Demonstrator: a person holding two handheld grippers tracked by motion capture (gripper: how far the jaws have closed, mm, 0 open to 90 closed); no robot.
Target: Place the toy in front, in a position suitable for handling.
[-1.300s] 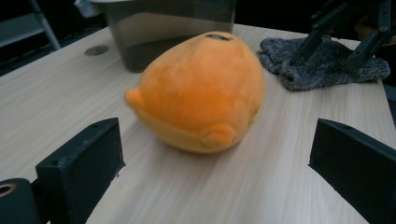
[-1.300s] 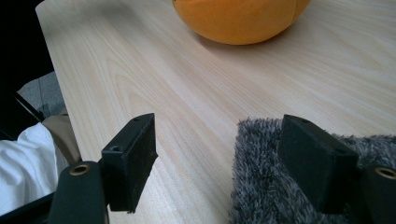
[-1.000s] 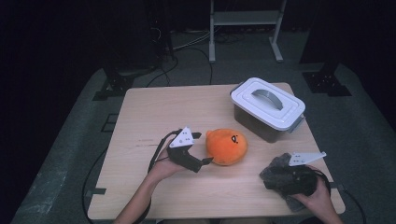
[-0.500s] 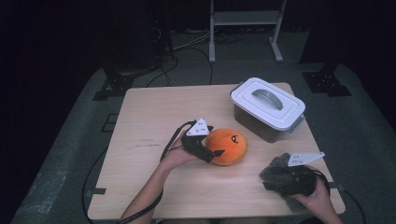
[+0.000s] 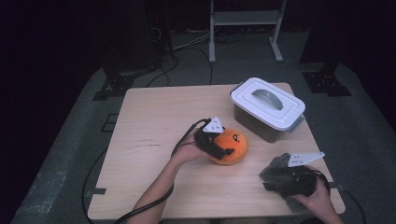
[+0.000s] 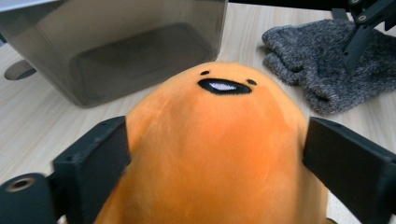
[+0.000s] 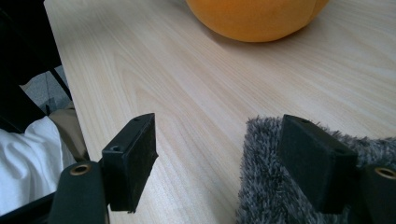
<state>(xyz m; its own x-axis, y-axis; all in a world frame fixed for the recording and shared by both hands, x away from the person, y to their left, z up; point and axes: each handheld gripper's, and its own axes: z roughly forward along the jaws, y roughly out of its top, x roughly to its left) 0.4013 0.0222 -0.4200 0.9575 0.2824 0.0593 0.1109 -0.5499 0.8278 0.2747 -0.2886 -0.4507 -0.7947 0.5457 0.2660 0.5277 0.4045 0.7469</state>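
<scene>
left tool [image 6: 215, 158] straddles the orange plush [image 6: 219, 149].

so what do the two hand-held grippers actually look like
Both are black. The left hand-held gripper and right hand-held gripper each carry a pale grey three-cornered plate, blocky square-ended jaws and a trailing black cable. The forearms are bare, no sleeves.

soft orange plush toy [image 6: 219, 154], matt wooden table [image 5: 154, 126]

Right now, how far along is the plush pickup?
Done: left claw has reached the orange plush, jaws on either side of it. In hand: closing on it; plush sits on the table. Left: lifting; box has its lid on. Right claw is open at the grey cloth.
</scene>
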